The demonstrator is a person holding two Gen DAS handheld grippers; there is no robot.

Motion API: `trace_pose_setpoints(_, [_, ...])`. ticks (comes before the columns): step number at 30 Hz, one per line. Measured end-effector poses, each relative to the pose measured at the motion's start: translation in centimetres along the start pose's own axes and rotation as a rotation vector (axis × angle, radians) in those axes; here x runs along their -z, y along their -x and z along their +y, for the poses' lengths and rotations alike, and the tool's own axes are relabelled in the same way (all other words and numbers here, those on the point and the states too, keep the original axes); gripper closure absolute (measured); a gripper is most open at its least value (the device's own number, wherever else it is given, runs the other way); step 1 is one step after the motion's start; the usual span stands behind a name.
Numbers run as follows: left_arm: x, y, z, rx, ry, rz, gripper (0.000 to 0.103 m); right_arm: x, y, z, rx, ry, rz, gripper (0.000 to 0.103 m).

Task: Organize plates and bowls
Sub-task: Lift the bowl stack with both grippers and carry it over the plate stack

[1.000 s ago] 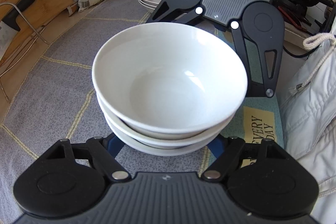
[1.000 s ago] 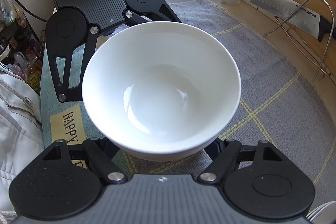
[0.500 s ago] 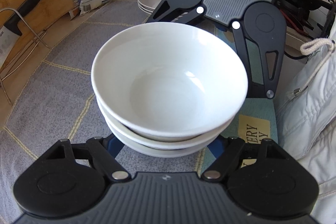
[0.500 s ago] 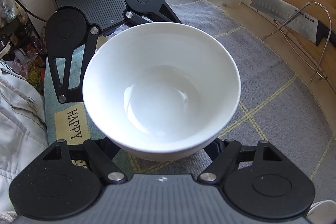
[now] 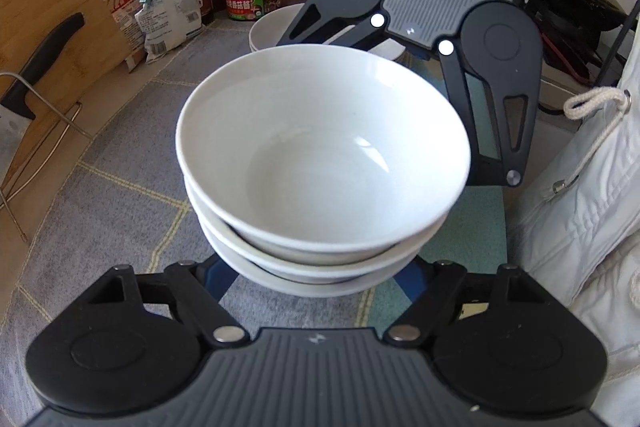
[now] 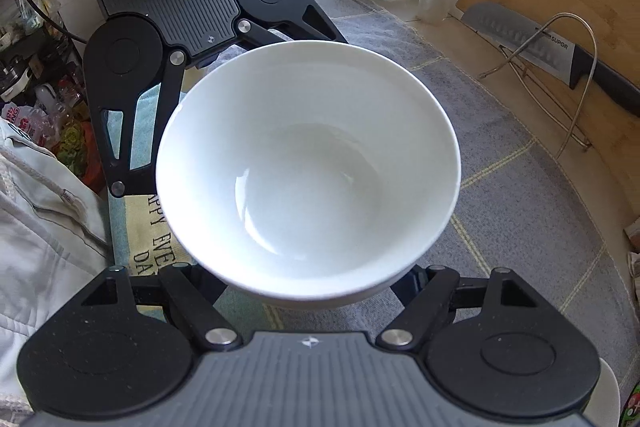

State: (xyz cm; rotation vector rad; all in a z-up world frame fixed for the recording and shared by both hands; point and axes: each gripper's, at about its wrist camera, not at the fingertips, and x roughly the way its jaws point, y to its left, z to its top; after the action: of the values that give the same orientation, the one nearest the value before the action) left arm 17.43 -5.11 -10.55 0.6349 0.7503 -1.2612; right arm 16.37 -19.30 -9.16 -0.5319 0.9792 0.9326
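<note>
bowl stack (image 5: 320, 187): three white bowls nested, dead centre in both wrist views, between the two claws; whether it rests on the worktop (image 5: 120, 195) or is already lifted, cannot tell.
left claw (image 5: 316, 279): fingers reach under the stack's near side at 6 o'clock; blue pads (image 5: 218, 277) peek out beside the lowest bowl. Tips hidden, so cannot tell if spread or clamped on it.
right claw (image 6: 316, 283): same picture from the opposite side, fingers vanish under the bowl at 6 o'clock. Spread or clamped: cannot tell.
geometry: claws face each other across the stack; in the left view the right claw sits at 1 o'clock behind the rim, in the right view the left claw at 11 o'clock.
plates (image 5: 272, 27): white pile at 12 o'clock in the left view, partly behind the right claw, well apart from the bowls.
handling: glazed ceramic, so likely stiff, heavy as a stack, slick, chips on impact. Nested bowls can slide or rattle if tilted.
grip point: low on the bottom bowl's wall or under its foot, one claw each side, so the load sits on the pads. Rim of the top bowl is a poor choice; it would lift off alone.
risk: uneven lift between hands tips the stack; keep both level.
nearby: knife (image 6: 560, 51) on wire rack (image 6: 576, 75) at 2 o'clock in the right view, clear of the stack.
</note>
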Motion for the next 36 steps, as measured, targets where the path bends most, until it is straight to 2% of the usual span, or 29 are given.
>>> trace_pose_setpoints(9, [-4.7,-1.9,-2.4,-0.017,-0.002,-0.023,0.023,3.0,3.8,-1.9,0.007,0.02,-0.005,0.019])
trace_pose_setpoints(22, [-13.0,-6.7,-3.6,-0.007,-0.087,-0.075,0.023,8.7,9.9,-6.3,0.101,0.005,0.003,0.019])
trace_pose_setpoints(28, [-15.9,-9.6,-3.5,0.004,-0.12,-0.081,0.023,11.0,11.1,-8.5,0.137,-0.025,0.017,0.019])
trace_pose_setpoints(36, [-17.5,-12.9,-3.0,0.024,-0.131,-0.071,0.023,13.7,11.0,-10.5,0.154,-0.047,0.047,0.019])
